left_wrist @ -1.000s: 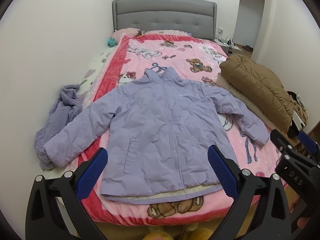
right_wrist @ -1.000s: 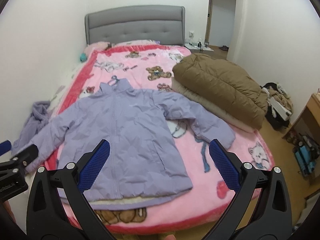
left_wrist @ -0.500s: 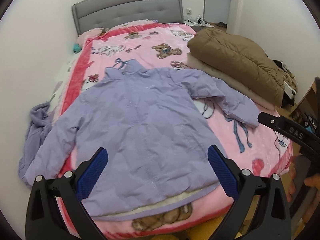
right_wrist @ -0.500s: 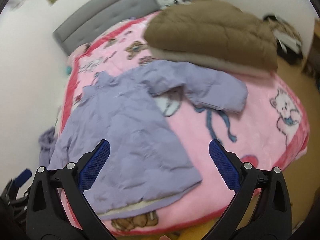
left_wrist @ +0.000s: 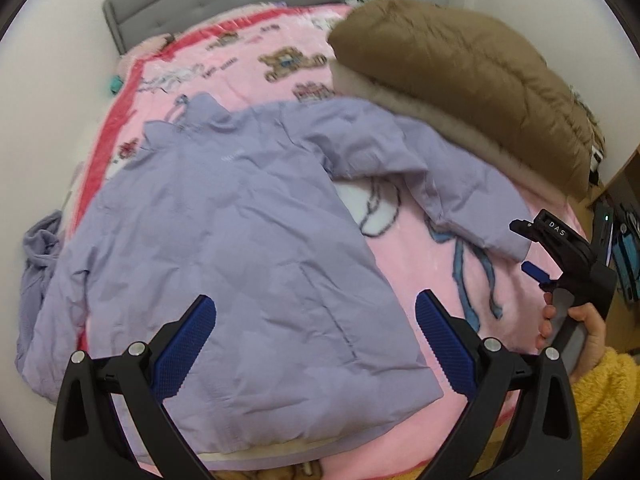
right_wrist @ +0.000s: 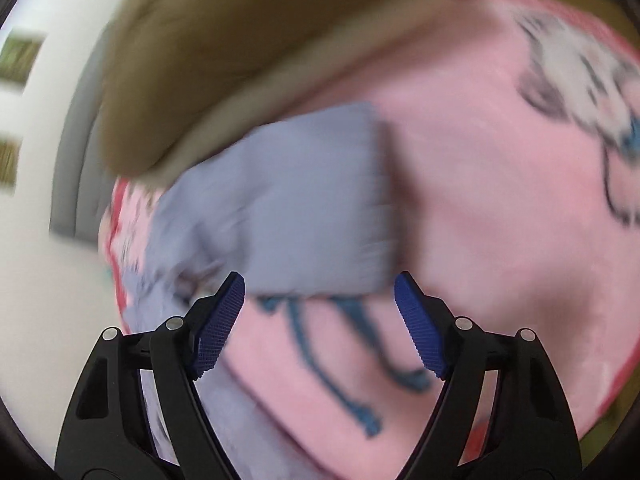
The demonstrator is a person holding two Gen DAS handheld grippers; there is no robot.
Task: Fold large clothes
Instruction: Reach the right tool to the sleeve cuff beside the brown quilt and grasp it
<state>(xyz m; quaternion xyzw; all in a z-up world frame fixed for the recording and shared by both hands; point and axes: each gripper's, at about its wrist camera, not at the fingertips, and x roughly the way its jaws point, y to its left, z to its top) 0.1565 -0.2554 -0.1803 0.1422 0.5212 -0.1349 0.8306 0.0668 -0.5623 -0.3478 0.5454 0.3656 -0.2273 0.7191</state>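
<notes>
A lilac padded jacket (left_wrist: 240, 220) lies front up on the pink cartoon blanket (left_wrist: 460, 280), collar toward the headboard and sleeves spread. My left gripper (left_wrist: 316, 320) hangs open over the jacket's lower right hem, nothing between its blue pads. My right gripper (left_wrist: 528, 248), held by a hand in a yellow fleece sleeve, sits just right of the jacket's right cuff (left_wrist: 492, 224). In the blurred right wrist view the cuff (right_wrist: 312, 200) lies just beyond the fingertips. The right gripper (right_wrist: 320, 320) is closing its jaws, and the pads press on nothing.
A folded brown duvet (left_wrist: 460, 80) on a cream layer takes up the bed's right side, close to the sleeve. A second lilac garment (left_wrist: 36, 248) hangs off the left edge by the wall. A grey headboard (left_wrist: 220, 0) stands at the back. Clutter (left_wrist: 624, 248) lies on the floor at right.
Both grippers have come down closer to the bed and shifted right. The right one rolled and dropped to the right sleeve cuff, and its jaws have narrowed.
</notes>
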